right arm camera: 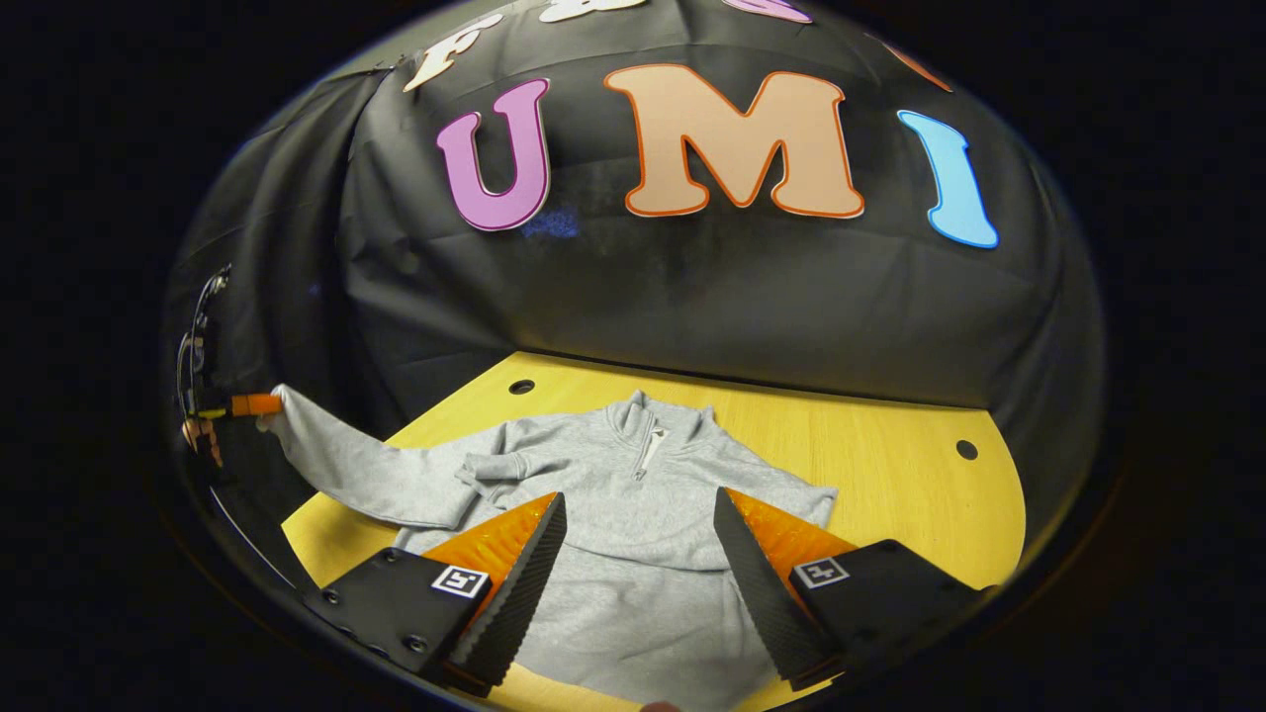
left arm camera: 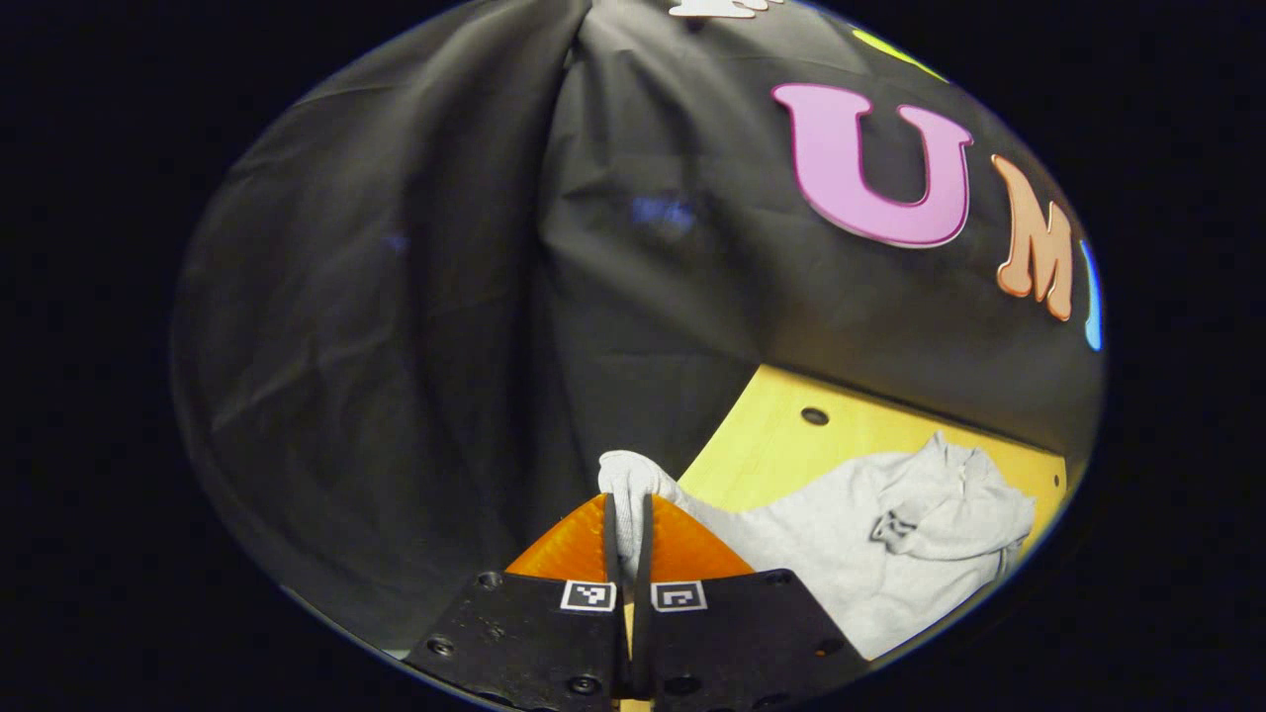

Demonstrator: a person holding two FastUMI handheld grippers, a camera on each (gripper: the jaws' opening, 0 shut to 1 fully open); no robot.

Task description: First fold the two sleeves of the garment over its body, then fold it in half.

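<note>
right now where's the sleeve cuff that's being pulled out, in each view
Left gripper view: the sleeve cuff sits low at centre, pinched between the left hand-held gripper fingers.
Right gripper view: the same cuff is at the far left edge, held off the table by that hand-held gripper.
Shared landmark: the grey garment's zip collar on the yellow table.
</note>
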